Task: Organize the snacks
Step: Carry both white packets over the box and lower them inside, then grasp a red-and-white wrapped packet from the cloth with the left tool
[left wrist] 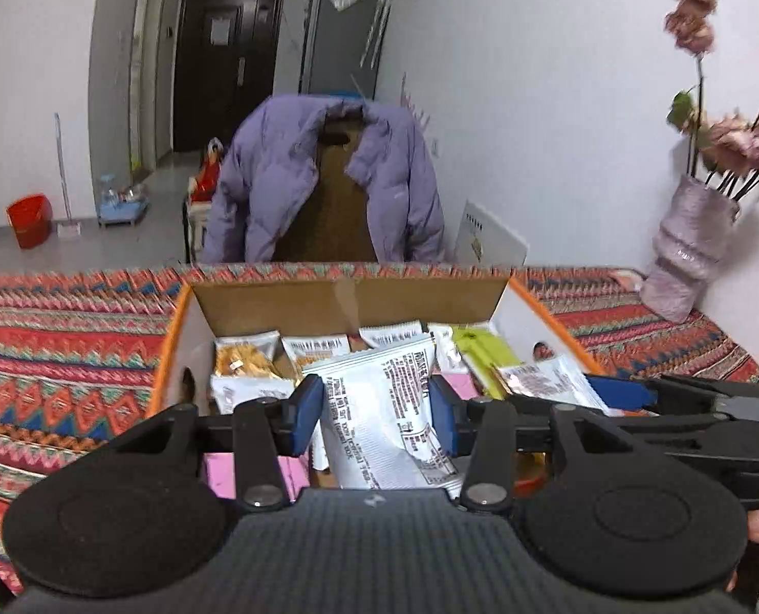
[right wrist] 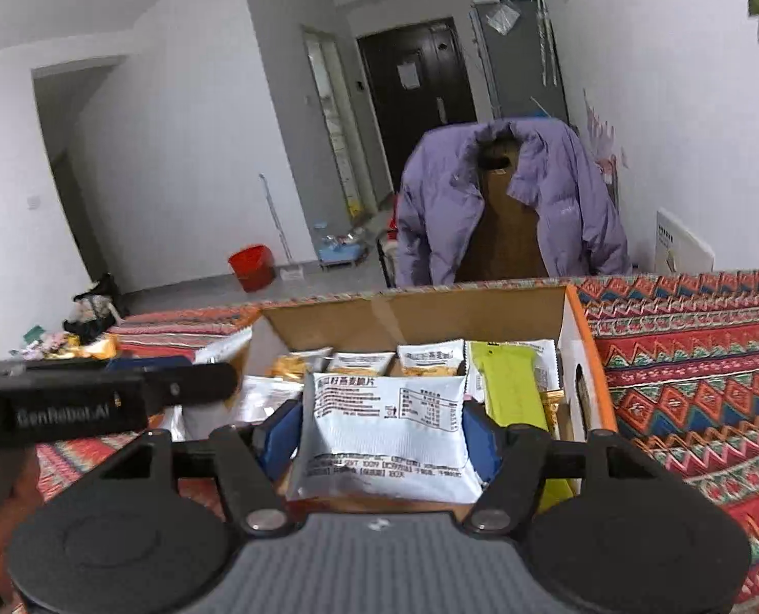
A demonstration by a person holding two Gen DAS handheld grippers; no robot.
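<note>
My left gripper (left wrist: 375,395) is shut on a white snack packet (left wrist: 384,424), its blue pads pressing both sides. It hangs over an open cardboard box (left wrist: 174,330) with an orange rim, which holds several snack packets, among them a lime-green one (left wrist: 481,355). My right gripper (right wrist: 382,427) is shut on another white printed packet (right wrist: 387,440) above the same box (right wrist: 586,353). In the left wrist view the right gripper's blue-padded finger (left wrist: 622,393) enters from the right with its packet (left wrist: 548,378). In the right wrist view the left gripper's black finger (right wrist: 190,384) lies at the left.
The box stands on a table under a red patterned cloth (left wrist: 62,337). A pale vase of pink flowers (left wrist: 686,256) stands at the table's right end by the wall. Beyond the far edge is a chair with a purple jacket (left wrist: 277,179). Loose snacks (right wrist: 77,345) lie at the table's left.
</note>
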